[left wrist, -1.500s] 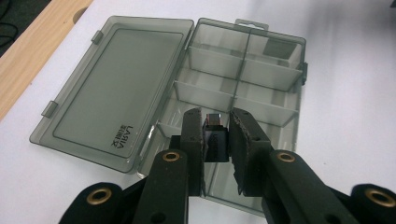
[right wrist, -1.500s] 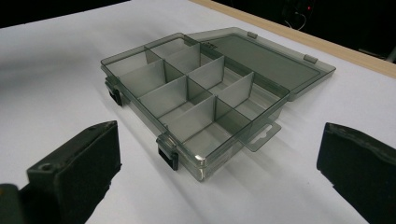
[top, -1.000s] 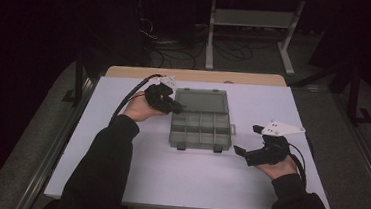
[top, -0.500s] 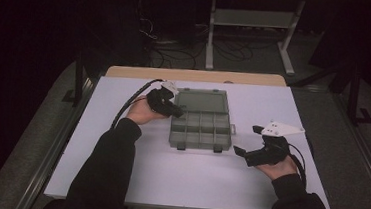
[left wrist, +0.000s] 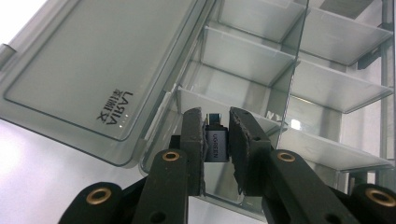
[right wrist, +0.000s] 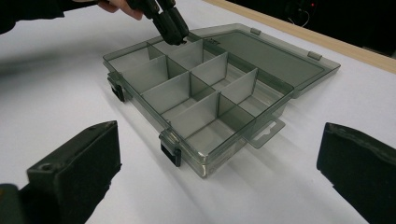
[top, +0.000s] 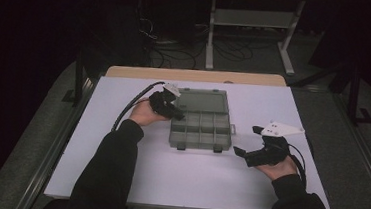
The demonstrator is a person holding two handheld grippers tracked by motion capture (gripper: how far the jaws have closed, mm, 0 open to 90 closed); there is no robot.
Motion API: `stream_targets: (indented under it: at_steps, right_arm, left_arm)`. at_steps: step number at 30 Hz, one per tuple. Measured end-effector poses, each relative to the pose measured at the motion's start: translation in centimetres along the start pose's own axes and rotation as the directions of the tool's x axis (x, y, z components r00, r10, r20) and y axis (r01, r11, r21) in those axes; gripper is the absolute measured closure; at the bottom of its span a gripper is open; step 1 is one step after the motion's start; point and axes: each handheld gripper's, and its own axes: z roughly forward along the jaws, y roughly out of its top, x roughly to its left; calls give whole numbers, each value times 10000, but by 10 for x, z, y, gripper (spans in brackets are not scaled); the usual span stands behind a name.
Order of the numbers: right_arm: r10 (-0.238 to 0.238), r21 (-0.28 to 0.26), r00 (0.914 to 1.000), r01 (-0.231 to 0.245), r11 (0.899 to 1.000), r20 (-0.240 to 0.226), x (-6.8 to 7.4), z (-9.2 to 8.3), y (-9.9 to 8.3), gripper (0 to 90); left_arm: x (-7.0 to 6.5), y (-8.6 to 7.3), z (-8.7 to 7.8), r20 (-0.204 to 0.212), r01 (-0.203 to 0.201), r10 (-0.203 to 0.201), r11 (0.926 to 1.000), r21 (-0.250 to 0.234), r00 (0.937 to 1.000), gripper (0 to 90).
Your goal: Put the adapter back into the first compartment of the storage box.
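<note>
Holding a small grey adapter [left wrist: 216, 143] between its pads, the left gripper [top: 169, 108] hangs at the upper left corner of the organizer box [top: 200, 131], near the middle of the high view. In the left gripper view the jaws are clamped on the adapter, which bears a printed brand name and shows a metal plug end at its top, pointing toward the compartments just ahead. The box lies open on the white counter [top: 118, 174], its clear lid [top: 204, 100] folded flat toward the top of the frame. From the right gripper view, the tip of the left gripper sits over the far compartment next to the lid hinge, at the upper left of that picture; whether the adapter already touches the compartment floor is hard to tell from this angle.

The right gripper [top: 249, 154] rests at the lower right of the high view, apart from the box, its jaws spread wide with nothing between them.

As a judgement, the picking up and carrying are done: the adapter is at the box. What is left is to lower it into the compartment, let go, and probably close the lid, since every compartment in sight looks empty.
</note>
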Motion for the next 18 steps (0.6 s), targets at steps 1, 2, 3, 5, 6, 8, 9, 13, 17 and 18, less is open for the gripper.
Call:
stream_targets:
  at_steps: [1, 2, 3, 5, 6, 8, 9, 13, 17, 18]
  right_arm:
    - [-2, -7, 10000, 2, 10000, -3, 0, 0, 0, 0]
    - [-2, -7, 10000, 2, 10000, -3, 0, 0, 0, 0]
    - [-3, -20, 10000, 4, 10000, 22, 0, 0, 0, 0]
    - [-5, -18, 10000, 5, 10000, 38, 0, 0, 0, 0]
    - [-3, -34, 10000, 3, 10000, 42, 0, 0, 0, 0]
    - [-16, -53, 10000, 16, 10000, 42, 0, 0, 0, 0]
    - [-20, -29, 10000, 20, 10000, 37, 0, 0, 0, 0]
    - [-43, -11, 10000, 43, 10000, 42, 0, 0, 0, 0]
    - [-59, -15, 10000, 59, 10000, 57, 0, 0, 0, 0]
    - [-56, -15, 10000, 56, 10000, 63, 0, 0, 0, 0]
  left_arm:
    - [0, 0, 1, 47, -1, 0, 10000, 36, 10000, 759]
    - [0, 0, 1, 47, -1, 0, 10000, 36, 10000, 759]
    - [-1, 0, 1, 20, -18, 18, 10000, 79, 10000, 757]
    - [-2, 1, 0, -12, -48, 48, 10000, 65, 10000, 750]
    - [-2, 1, -1, -85, -69, 69, 10000, 70, 9999, 748]
    - [-4, 3, -5, -204, -101, 101, 9999, -30, 9997, 706]
    - [-4, 3, -5, -204, -101, 101, 9999, -30, 9997, 691]
    - [-7, 5, -16, -389, -74, 59, 9993, -371, 9992, 604]
    - [-7, 6, -25, -549, -93, 59, 9980, -629, 9985, 537]
    - [-7, 6, -25, -549, -93, 59, 9980, -629, 9985, 521]
